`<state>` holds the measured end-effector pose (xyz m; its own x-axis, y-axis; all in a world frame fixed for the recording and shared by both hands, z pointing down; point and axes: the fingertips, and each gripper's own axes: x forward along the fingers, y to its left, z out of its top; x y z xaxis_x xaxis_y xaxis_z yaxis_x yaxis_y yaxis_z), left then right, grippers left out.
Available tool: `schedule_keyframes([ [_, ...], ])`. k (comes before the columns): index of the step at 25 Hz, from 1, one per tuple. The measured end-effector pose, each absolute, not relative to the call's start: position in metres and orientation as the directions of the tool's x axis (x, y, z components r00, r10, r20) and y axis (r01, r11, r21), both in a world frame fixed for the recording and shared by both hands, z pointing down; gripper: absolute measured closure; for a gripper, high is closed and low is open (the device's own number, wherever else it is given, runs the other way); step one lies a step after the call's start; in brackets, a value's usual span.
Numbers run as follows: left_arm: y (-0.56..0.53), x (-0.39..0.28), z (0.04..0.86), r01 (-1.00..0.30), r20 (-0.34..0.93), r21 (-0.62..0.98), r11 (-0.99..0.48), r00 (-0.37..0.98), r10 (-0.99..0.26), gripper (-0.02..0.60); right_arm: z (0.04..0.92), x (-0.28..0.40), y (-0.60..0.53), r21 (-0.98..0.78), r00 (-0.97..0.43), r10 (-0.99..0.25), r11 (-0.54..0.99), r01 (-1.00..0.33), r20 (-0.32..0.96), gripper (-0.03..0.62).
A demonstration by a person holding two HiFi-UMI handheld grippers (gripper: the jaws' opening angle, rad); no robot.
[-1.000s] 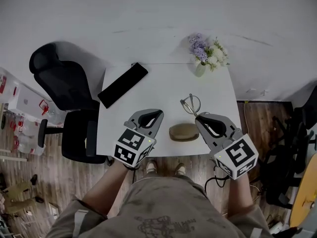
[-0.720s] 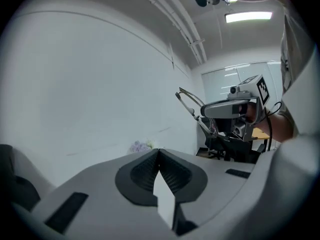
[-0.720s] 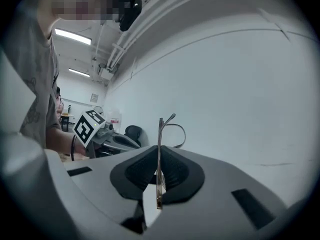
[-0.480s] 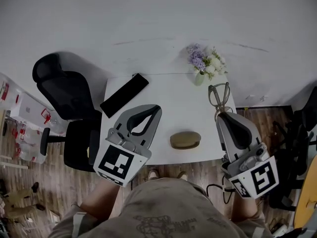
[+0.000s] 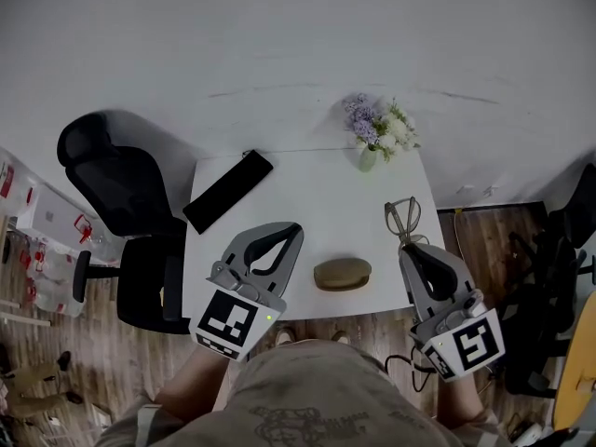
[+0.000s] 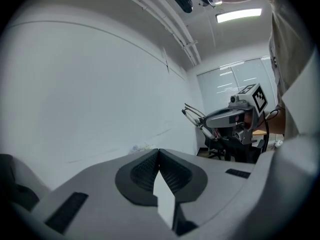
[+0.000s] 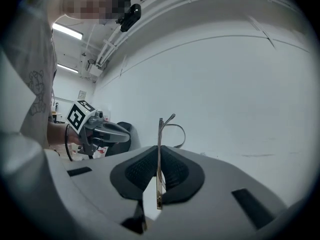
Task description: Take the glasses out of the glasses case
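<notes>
The right gripper [image 7: 159, 159] has its jaws clenched on the glasses [image 5: 401, 218]. A thin metal part of the frame runs upright between the ribbed pads and the rest sticks out past the tips. The glasses are held in the air over the right side of the white table [image 5: 307, 194], clear of everything on it. The left gripper [image 6: 158, 153] has its jaws pressed together with nothing between them, and it hangs over the table's near left side. Between the two grippers, near the front edge, lies the brown oval glasses case [image 5: 343, 273]. It touches neither gripper, and from above it looks shut, though I can't be sure of the seam. Further back are a long black pouch [image 5: 228, 178] on the left and a small vase of flowers [image 5: 372, 138] at the far right corner, with a black office chair [image 5: 112, 170] off to the left. To my eye the main job is done: the glasses are out of the case and firmly gripped. All that seems left is to set them down somewhere on the table and let go.
</notes>
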<state>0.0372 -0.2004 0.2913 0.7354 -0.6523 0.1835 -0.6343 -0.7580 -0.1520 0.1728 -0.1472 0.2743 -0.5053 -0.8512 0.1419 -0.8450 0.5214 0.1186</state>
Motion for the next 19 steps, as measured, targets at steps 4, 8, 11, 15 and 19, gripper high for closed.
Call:
schedule_keyframes([
  [4,-0.198,0.042,0.307,-0.633,0.222,-0.126,-0.764,0.732,-0.644,0.566,0.287,0.175,-0.147,0.114,-0.508,-0.841,0.532,-0.839,0.184,0.553],
  [8,-0.198,0.044,0.310,-0.637,0.224,-0.110,-0.763,0.732,-0.644,0.566,0.289,0.178,-0.149,0.123,-0.508,-0.839,0.535,-0.836,0.195,0.553],
  [11,-0.200,0.043,0.310,-0.641,0.226,-0.108,-0.760,0.729,-0.647,0.566,0.290,0.178,-0.149,0.131,-0.508,-0.838,0.537,-0.833,0.199,0.553],
  [15,-0.200,0.044,0.307,-0.641,0.223,-0.115,-0.759,0.728,-0.648,0.566,0.290,0.178,-0.148,0.141,-0.515,-0.832,0.546,-0.826,0.205,0.553],
  [19,-0.202,0.043,0.306,-0.650,0.224,-0.115,-0.751,0.719,-0.658,0.566,0.291,0.179,-0.148,0.145,-0.515,-0.831,0.548,-0.824,0.212,0.551],
])
